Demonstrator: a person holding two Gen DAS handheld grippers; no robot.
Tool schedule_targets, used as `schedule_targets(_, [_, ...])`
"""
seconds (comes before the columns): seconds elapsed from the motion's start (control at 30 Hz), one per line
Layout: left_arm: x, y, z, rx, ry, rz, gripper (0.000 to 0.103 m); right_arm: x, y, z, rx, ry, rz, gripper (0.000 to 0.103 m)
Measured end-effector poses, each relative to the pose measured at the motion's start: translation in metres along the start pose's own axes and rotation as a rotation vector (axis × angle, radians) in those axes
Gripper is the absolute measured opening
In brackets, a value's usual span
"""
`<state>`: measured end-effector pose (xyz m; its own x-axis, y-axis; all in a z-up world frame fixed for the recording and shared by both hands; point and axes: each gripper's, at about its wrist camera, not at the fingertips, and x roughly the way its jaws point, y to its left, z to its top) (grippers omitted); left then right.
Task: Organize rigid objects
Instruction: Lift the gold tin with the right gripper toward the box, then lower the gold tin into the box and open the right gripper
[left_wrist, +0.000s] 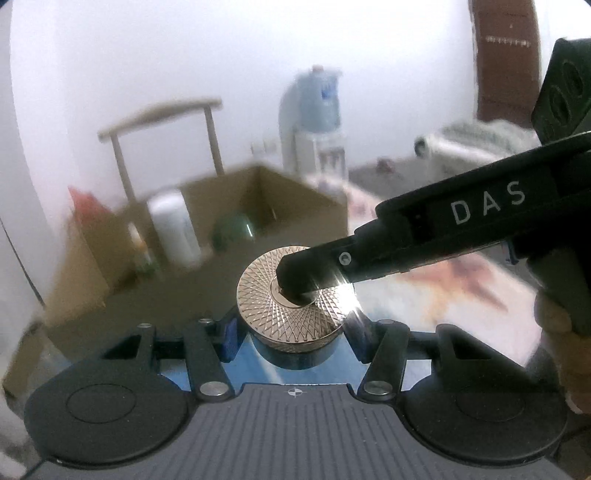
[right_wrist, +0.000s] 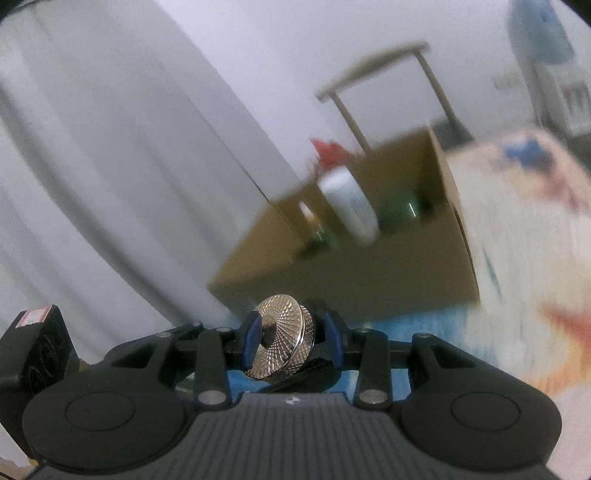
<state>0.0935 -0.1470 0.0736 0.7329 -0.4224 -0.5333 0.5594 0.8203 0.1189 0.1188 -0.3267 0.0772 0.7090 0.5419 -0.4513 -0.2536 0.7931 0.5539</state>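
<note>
Left tongs (left_wrist: 291, 328): jaws part-open and closed round the rim of the knurled metal disc (left_wrist: 291, 295), blue pads at either side of it, low centre of the left wrist view
Right tongs (right_wrist: 291, 338): jaws narrowly set, blue pads pinching the same disc across its faces, one pad on the centre hub; low centre of the right wrist view
Right tongs seen from the left camera: black finger reaches in from the right edge, its tip planted on the disc's hub; white letters "DAS" on its side
Knurled metal disc: shiny, criss-cross pattern, held off the surface between both tools; flat-faced toward the left camera, tilted on edge (right_wrist: 282, 347) in the right one
Hand (left_wrist: 561, 332): partly seen at the right edge of the left view, on the black grip
Cardboard box (left_wrist: 295, 192): open, behind the disc, mid-frame, blurred
Box contents: white cylinder (left_wrist: 173, 229), green rounded thing (left_wrist: 232, 230), small bottle at the left; kinds unclear
Patterned cloth (left_wrist: 424, 295): right of the box, blurred
Wooden stool (left_wrist: 162, 118): behind the box, by the white wall
Water dispenser (left_wrist: 314, 118): upper centre, blurred
</note>
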Motion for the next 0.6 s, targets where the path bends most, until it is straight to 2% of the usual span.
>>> schedule_targets(0.13, [-0.005, 0.016, 0.035, 0.001, -0.049, 0.033, 0.055, 0.002, 0.026, 0.038, -0.115, -0.040, 0.005, 0.041])
schedule_targets(0.23, [0.009, 0.036, 0.059, -0.011, -0.027, 0.032, 0.056, 0.019, 0.034, 0.068, -0.163, -0.029, -0.005, 0.041])
schedule_targets(0.3, [0.029, 0.052, 0.073, -0.035, 0.029, 0.019, 0.055, 0.038, 0.031, 0.088, -0.168, 0.010, -0.016, 0.041])
schedule_targets(0.47, [0.088, 0.091, 0.087, -0.120, 0.207, -0.034, 0.055, 0.106, 0.012, 0.128, -0.137, 0.168, -0.064, 0.041])
schedule_targets(0.6, [0.135, 0.114, 0.085, -0.203, 0.356, -0.077, 0.055, 0.152, -0.013, 0.138, -0.089, 0.293, -0.093, 0.041])
